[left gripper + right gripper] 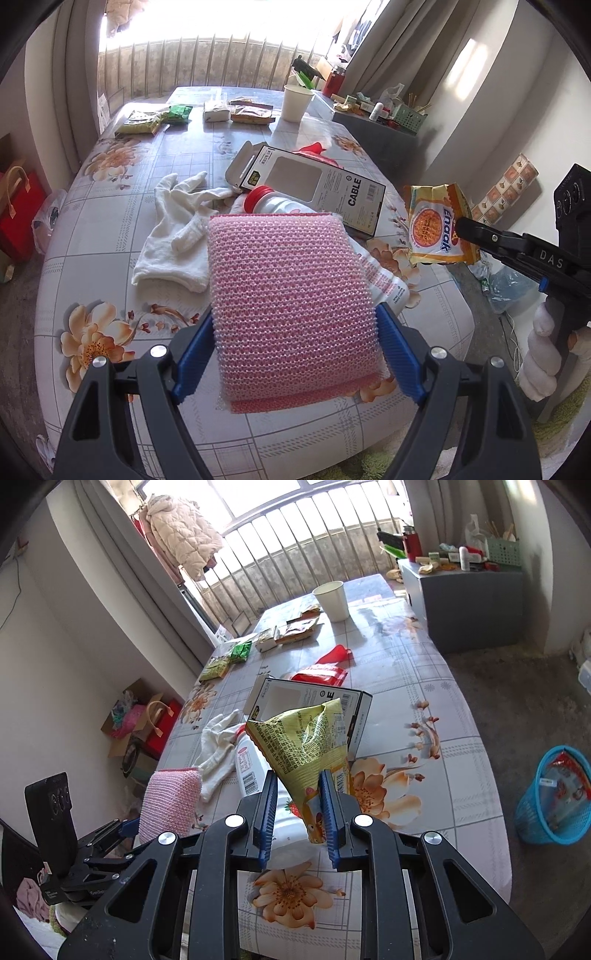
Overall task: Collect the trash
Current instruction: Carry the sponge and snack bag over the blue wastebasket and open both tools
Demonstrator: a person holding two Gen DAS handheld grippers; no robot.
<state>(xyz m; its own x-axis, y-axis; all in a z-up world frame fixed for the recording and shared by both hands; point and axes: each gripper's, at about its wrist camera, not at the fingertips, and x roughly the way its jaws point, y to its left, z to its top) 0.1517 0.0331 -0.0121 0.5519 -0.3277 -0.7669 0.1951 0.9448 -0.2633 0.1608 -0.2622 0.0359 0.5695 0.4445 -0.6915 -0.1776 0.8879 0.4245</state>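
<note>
My left gripper is shut on a pink mesh sponge and holds it above the near end of the floral table. The sponge also shows in the right wrist view. My right gripper is shut on a yellow Enaak snack wrapper, held above the table; the wrapper also shows in the left wrist view at the right. A blue trash basket with wrappers inside stands on the floor to the right of the table.
On the table lie a white bottle with a red cap, a black cable box, white gloves, a red wrapper, a paper cup and several snack packets. A grey cabinet stands at the far right.
</note>
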